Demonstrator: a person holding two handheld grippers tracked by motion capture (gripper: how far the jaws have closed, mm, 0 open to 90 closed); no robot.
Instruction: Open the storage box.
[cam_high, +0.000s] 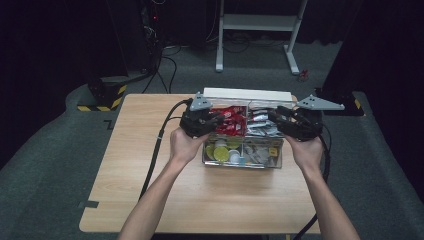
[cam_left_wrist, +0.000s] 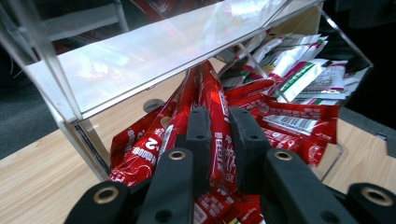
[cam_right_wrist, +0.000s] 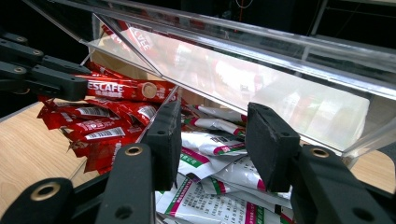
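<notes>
A clear acrylic box (cam_high: 243, 163) with several compartments stands on the wooden table, its lid (cam_left_wrist: 154, 56) raised at the back. Red coffee sachets (cam_high: 231, 121) fill the back left compartment. My left gripper (cam_left_wrist: 222, 114) reaches into that pile and is shut on one red sachet stick (cam_left_wrist: 211, 95) that runs between its pads. In the high view the left gripper (cam_high: 219, 120) sits at the box's left side. White and green sachets (cam_right_wrist: 210, 161) lie in the back right compartment. My right gripper (cam_right_wrist: 215, 109) hovers over them, open, with nothing pinched; it is at the box's right side (cam_high: 276, 116).
The front compartments hold yellow-green round pieces (cam_high: 220, 150) and small mixed items (cam_high: 260, 152). The left gripper's arm (cam_right_wrist: 42, 77) crosses the upper left of the right gripper view. Black cables trail off the table (cam_high: 150, 165). A white stand (cam_high: 257, 22) is on the floor behind.
</notes>
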